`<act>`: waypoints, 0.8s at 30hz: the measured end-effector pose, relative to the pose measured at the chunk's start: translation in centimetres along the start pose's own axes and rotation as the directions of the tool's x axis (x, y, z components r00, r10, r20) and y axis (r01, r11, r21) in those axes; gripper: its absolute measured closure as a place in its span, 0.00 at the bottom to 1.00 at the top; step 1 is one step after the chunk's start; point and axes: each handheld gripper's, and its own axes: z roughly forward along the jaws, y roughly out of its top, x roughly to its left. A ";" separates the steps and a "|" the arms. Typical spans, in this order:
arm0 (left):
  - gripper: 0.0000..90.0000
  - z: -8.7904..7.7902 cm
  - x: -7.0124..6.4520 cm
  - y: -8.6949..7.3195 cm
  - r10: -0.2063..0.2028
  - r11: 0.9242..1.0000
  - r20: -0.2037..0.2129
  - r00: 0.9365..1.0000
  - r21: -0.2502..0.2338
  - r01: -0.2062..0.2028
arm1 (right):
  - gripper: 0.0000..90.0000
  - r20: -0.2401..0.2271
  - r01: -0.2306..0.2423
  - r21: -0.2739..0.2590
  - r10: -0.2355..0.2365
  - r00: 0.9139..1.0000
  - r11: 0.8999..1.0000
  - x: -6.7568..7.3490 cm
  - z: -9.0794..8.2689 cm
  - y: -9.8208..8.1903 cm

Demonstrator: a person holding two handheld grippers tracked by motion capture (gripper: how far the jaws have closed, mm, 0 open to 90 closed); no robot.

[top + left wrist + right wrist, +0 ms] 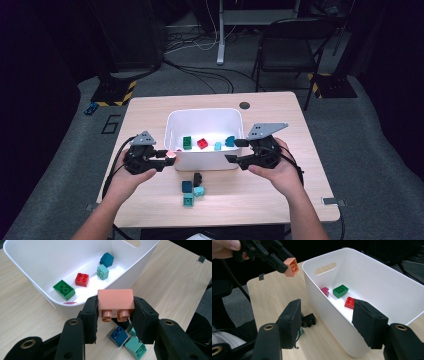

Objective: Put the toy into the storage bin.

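Between the jaws of the left gripper (115, 322) sits a salmon-pink brick (115, 302), clamped by its two side faces, studs toward the camera, held off the surface just outside the near wall of the white bin (205, 162). Bin contents: green brick (64, 289), red brick (82, 279), light teal brick (102, 272), dark teal brick (106, 259); the right gripper view adds a magenta brick (325, 291) in the corner under the handle slot. Loose on the surface below the held brick: a dark blue brick (118, 335), another teal brick (135, 347), a small black brick (308, 320).

Right gripper (325, 321): jaws spread wide, nothing between the pads; they straddle the bin's near wall, and no pad visibly touches it.

Step judged: carry phase of sorting bricks into the bin. Next move calls for taking the pink brick over the rim and parting the jaws above free floor. Right gripper appears free for the next loose brick.
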 end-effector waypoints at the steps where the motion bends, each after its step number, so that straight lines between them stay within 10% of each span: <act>1: 0.65 -0.1 0.0 0.3 0.011 1.000 -0.004 1.000 -0.001 -0.011 | 0.44 -0.001 -0.002 -0.002 0.002 1.000 1.000 0.0 0.0 0.0; 24: 0.65 3.6 2.2 6.5 0.030 1.000 -0.016 0.999 0.004 -0.029 | 0.42 0.014 -0.023 -0.013 0.024 1.000 1.000 -0.7 -0.9 -0.2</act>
